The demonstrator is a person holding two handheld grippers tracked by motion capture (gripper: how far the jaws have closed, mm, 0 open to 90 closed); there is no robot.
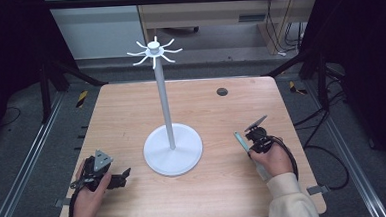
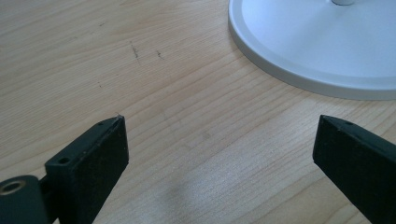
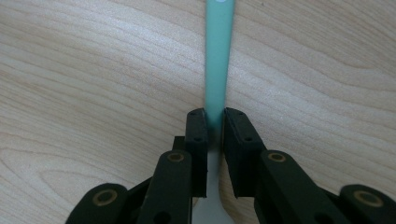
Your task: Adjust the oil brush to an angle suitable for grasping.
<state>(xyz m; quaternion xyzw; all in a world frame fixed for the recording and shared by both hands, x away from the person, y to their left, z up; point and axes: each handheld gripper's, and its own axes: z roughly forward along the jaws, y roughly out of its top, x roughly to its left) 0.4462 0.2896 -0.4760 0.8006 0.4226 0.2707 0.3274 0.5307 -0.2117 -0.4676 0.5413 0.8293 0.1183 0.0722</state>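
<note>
A utensil with a teal handle [image 3: 218, 56] and a pale wider end lies flat on the wooden table [image 1: 220, 187] at the right. My right gripper [image 3: 215, 116] points down at it, and its black jaws are shut on the handle, one on each side. In the high view the right gripper [image 1: 252, 146] sits over the utensil [image 1: 240, 139]. My left gripper [image 1: 126, 176] rests low on the table at the front left, open, with bare wood between its fingers [image 2: 93, 154]. The left gripper [image 2: 219, 140] faces the rim of the white stand's base [image 2: 317, 46].
A tall white stand rises from a round base [image 1: 186, 161] at the table's middle, its thin pole [image 1: 165, 105] topped by a ring of curved hooks [image 1: 154, 51]. A small dark hole [image 1: 222, 91] sits at the back right. Black frame rails flank the table.
</note>
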